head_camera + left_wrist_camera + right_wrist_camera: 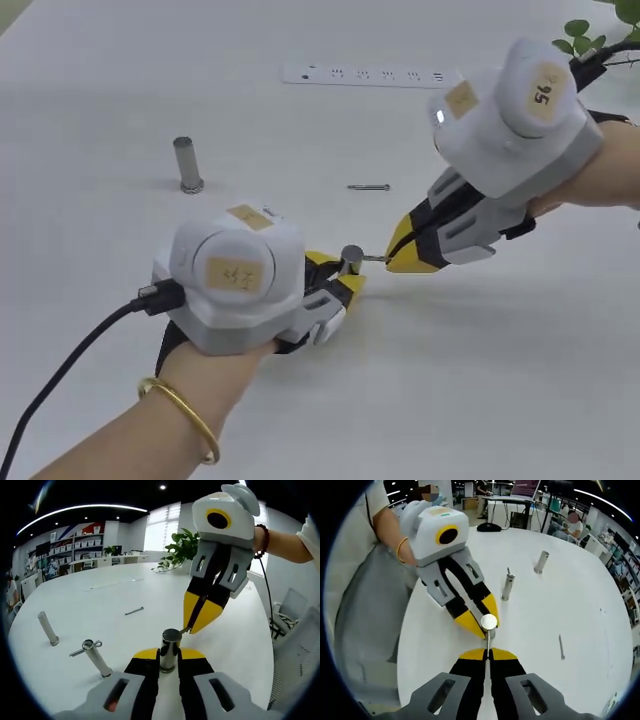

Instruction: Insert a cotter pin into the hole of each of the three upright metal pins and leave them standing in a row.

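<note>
My left gripper (pixel 169 656) is shut on an upright metal pin (pixel 170 647), holding it low on the white table (pixel 300 110). My right gripper (pixel 488 654) is shut on a cotter pin (pixel 488 641) whose tip touches the side of that pin's head (pixel 488 622). In the head view the right gripper (pixel 405 255) comes in from the right, facing the left gripper (pixel 345 280). A second pin (pixel 95 657) stands with a cotter pin (pixel 86 647) through its top. A third pin (pixel 187 165) stands bare, farther off. One loose cotter pin (pixel 368 187) lies flat on the table.
A white power strip (pixel 365 74) lies along the far side of the table. A green plant (pixel 590 40) stands at the far right corner. A black cable (pixel 70 360) trails from the left gripper toward the near edge.
</note>
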### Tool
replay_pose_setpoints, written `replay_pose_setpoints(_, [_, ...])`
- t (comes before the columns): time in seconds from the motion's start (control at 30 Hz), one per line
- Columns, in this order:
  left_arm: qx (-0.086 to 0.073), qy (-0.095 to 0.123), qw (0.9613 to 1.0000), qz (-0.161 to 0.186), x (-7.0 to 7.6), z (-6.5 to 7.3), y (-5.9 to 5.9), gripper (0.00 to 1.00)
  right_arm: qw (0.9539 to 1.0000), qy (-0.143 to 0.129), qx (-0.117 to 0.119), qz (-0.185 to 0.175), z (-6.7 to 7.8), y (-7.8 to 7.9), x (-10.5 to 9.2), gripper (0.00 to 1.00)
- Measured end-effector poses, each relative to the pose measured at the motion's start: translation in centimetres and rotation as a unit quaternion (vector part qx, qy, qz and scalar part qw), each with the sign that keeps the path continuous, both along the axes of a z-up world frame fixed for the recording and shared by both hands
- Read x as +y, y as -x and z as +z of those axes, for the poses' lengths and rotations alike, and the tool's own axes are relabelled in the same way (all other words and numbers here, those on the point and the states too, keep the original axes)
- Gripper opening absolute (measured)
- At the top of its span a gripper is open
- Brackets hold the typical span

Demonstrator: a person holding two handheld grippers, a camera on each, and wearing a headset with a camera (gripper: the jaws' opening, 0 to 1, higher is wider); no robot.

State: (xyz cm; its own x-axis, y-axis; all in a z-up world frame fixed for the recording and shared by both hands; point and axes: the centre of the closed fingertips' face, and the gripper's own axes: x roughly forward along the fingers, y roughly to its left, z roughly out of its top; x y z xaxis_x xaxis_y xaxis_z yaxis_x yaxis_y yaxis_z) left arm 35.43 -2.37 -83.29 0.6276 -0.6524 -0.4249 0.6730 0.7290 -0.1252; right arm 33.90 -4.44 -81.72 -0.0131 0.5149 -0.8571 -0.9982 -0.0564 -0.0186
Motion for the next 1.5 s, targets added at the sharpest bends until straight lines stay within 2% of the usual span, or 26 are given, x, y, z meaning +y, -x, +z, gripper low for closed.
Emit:
replay_pose_setpoints(0.4, [0.01,0.015,0.9998,0.011,0.1,-0.1,0.0,0.12,0.9999,-0.008,0.003,-0.007,0.0,0.0,0.9,0.04])
replay_pose_setpoints(0.63, [0.008,0.013,0.9998,0.014,0.1,-0.1,0.0,0.12,0.9998,-0.015,0.005,-0.009,0.0,0.0,1.4,0.04])
replay_pose_setpoints(0.8, [0.007,0.012,0.9998,0.015,0.1,-0.1,0.0,0.12,0.9995,-0.022,0.006,-0.022,-0.1,0.0,1.0,0.13])
replay_pose_setpoints(1.03, [0.006,0.011,0.9998,0.017,0.1,-0.1,0.0,0.12,0.9992,-0.024,0.001,-0.031,0.1,-0.2,0.4,0.1])
replay_pose_setpoints(1.13, [0.012,0.017,0.9995,0.023,0.1,-0.2,0.1,0.12,0.9991,-0.037,-0.004,-0.018,0.3,0.0,0.9,0.05])
replay_pose_setpoints(1.23, [0.018,0.026,0.9991,0.028,0.1,-0.2,0.1,0.13,0.9992,-0.035,-0.007,-0.018,0.2,0.0,1.1,0.05])
replay_pose_setpoints(1.5, [0.019,0.028,0.999,0.029,0.1,-0.3,0.0,0.13,0.9991,-0.038,-0.005,-0.02,0.3,0.0,1.7,0.05])
